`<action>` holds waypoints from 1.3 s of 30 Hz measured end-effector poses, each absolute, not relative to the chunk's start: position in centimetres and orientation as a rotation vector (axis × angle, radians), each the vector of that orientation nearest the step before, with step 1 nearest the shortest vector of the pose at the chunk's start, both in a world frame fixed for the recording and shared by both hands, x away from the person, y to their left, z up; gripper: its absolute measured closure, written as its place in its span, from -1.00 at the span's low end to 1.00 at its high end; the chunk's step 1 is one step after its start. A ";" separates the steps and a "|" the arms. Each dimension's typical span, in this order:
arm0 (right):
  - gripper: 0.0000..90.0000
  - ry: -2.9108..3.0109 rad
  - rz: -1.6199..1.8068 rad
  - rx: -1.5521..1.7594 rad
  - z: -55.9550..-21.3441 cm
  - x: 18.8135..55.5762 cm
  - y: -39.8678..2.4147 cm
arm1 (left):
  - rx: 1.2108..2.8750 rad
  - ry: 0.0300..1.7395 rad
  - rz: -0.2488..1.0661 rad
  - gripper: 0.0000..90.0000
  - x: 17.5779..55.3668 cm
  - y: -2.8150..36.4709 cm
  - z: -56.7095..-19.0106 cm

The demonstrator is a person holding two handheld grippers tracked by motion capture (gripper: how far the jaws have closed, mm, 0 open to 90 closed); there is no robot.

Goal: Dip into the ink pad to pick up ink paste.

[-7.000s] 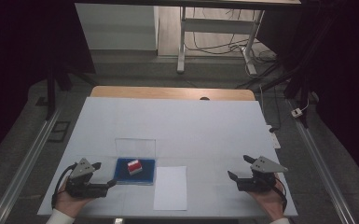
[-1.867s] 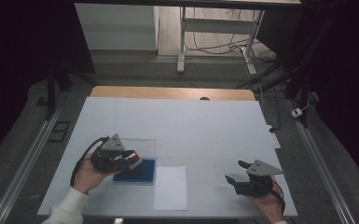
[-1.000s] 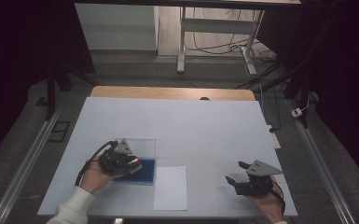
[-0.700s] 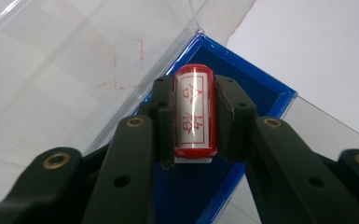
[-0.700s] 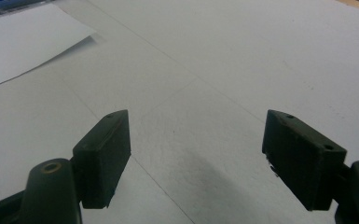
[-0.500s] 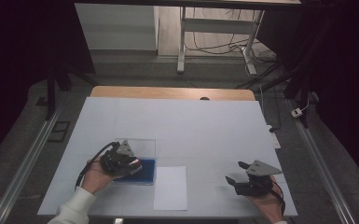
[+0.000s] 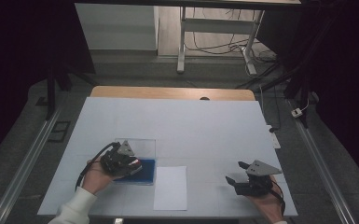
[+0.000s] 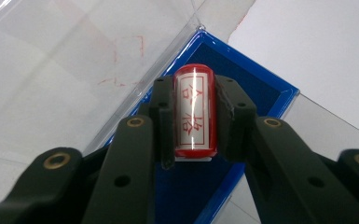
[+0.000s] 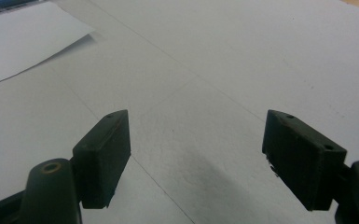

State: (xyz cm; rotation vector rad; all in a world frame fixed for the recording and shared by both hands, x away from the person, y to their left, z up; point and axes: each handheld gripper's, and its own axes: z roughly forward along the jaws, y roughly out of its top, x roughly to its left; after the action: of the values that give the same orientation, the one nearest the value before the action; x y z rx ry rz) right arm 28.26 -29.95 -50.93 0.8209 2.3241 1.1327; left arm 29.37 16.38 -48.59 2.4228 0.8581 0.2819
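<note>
stamp (image 8: pixel 194 112), small, light and rigid with slick red sides, sits clamped between our left gripper (image 8: pixel 193 116) pads above the blue ink pad (image 8: pixel 256 88), while our right gripper (image 9: pixel 196 158) rests apart, jaws spread.

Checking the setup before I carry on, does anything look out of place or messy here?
Nothing stands out. The red stamp sits squarely in the left gripper over the blue ink pad; the white paper lies flat beside it.

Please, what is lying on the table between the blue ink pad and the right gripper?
A blank white paper sheet lies beside the blue ink pad; from it to the right gripper the table cover is bare, as the high view shows.
</note>
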 end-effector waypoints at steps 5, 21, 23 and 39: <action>-0.49 2.325 1.133 0.819 -50.9 28.3 -29.9 | 2.443 0.858 0.292 0.58 29.3 16.1 -48.6; -0.49 2.319 1.144 0.810 -50.7 28.1 -29.8 | 2.460 0.855 0.340 0.58 28.9 15.7 -49.0; -0.49 2.317 1.146 0.809 -50.7 28.1 -29.8 | 2.452 0.856 0.337 0.58 28.9 15.7 -49.1; -0.49 2.319 1.141 0.810 -50.7 28.1 -29.8 | 2.439 0.849 0.337 0.58 28.9 16.0 -49.2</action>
State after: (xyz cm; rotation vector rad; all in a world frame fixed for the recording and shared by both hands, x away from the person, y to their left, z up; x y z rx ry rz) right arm 28.08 -29.80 -50.66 0.8104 2.3188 1.1413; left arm 28.88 15.95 -49.23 2.4390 0.8493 0.3366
